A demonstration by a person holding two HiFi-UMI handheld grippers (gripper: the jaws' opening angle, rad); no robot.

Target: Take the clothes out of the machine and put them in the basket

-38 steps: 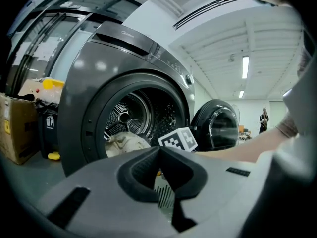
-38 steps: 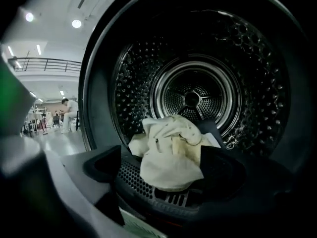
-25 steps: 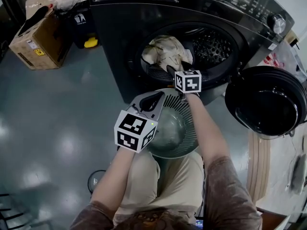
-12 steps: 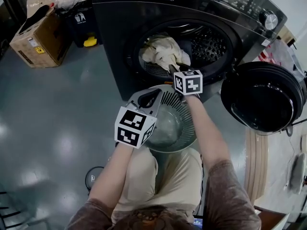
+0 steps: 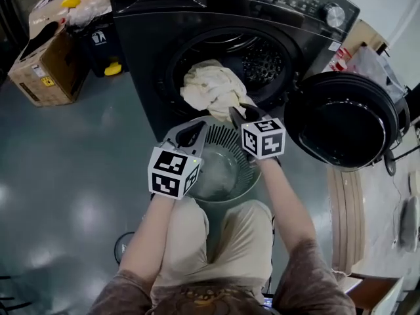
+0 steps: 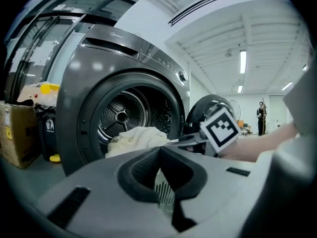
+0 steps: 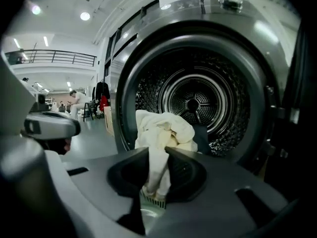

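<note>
Step 1, pulling out: your right gripper [image 7: 157, 182] is clamped on the cream cloth [image 5: 209, 87] hanging at the drum [image 5: 262, 58] mouth. Your left gripper [image 6: 159, 152] is clenched, empty. Next, lower it into the basket [image 5: 248, 179].

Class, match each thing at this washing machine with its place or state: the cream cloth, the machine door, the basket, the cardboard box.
Things:
1 cream cloth
2 machine door
3 basket
4 cardboard box

Places or states:
A swung wide open
B pinched by the right gripper
C on the floor beside the machine
D in front of the drum

Pairs: 1-B, 2-A, 3-D, 4-C
</note>
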